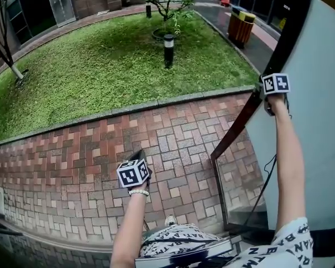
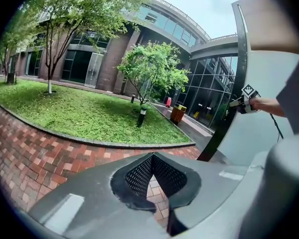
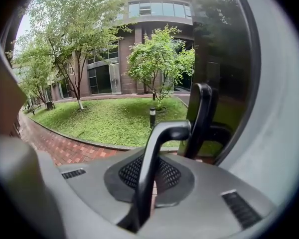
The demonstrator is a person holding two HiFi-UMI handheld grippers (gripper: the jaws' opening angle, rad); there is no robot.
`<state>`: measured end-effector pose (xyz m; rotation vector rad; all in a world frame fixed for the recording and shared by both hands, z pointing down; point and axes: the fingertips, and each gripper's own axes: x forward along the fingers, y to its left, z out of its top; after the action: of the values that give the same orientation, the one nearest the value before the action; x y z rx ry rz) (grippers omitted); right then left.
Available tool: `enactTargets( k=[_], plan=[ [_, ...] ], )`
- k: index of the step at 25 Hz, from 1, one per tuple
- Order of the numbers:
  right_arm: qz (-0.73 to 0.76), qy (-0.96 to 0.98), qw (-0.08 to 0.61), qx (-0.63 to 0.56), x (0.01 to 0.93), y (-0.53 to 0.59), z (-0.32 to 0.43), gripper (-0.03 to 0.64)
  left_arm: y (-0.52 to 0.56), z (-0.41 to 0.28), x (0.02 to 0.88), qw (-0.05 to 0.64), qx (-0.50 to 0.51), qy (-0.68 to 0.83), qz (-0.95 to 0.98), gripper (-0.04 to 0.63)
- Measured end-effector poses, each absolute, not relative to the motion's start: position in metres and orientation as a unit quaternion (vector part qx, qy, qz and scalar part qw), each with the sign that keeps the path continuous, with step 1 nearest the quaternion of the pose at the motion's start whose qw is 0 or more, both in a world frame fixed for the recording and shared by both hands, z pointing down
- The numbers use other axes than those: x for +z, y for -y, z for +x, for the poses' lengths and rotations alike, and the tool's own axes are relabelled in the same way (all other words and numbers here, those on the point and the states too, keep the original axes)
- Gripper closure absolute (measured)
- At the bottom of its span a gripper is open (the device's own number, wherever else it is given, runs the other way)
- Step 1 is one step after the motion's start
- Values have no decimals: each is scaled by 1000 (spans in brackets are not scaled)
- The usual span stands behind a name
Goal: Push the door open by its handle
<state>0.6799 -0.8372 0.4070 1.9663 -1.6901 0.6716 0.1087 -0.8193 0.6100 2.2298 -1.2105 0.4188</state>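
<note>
The handle (image 3: 168, 131), a dark bent lever, stands on the pale door (image 1: 318, 127) at the far right of the head view, near the door's dark edge. The right gripper (image 3: 148, 159) has its jaws pressed in on the lever's shaft, pinching it between the mesh pads, with the person's right arm (image 1: 287, 161) stretched up to it. The door stands swung out over the brick paving (image 1: 72, 166). The left gripper (image 2: 152, 158) hangs lower and well apart from the door, over the bricks, its jaws closed tip to tip with nothing between them. Past the paving a curb bounds a lawn (image 1: 100, 66) with a short lamp post (image 1: 168, 49), a small tree (image 2: 149, 68) and, farther right, a bin (image 1: 241, 27) beside a path.
</note>
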Motion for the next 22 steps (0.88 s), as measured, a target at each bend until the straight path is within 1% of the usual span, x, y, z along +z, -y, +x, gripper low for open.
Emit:
enactTargets(
  k=[4,12,16,19,20,22],
  plan=[
    [714,608,247,244,410,836,686,611,821,116,610,282,157,448,834,611],
    [712,609,240,254,411,837,678,614,816,120,608,280,158,443,837,611],
    [720,595,257,249,410,837,681,611,811,123,603,279,156,438,840,611],
    [725,589,259,245,401,835,684,570,805,126,598,275,155,432,845,611],
    [727,590,257,240,394,834,683,508,803,127,597,275,154,430,846,611],
    [728,598,255,219,375,830,675,413,800,127,596,276,151,427,848,611]
  ],
)
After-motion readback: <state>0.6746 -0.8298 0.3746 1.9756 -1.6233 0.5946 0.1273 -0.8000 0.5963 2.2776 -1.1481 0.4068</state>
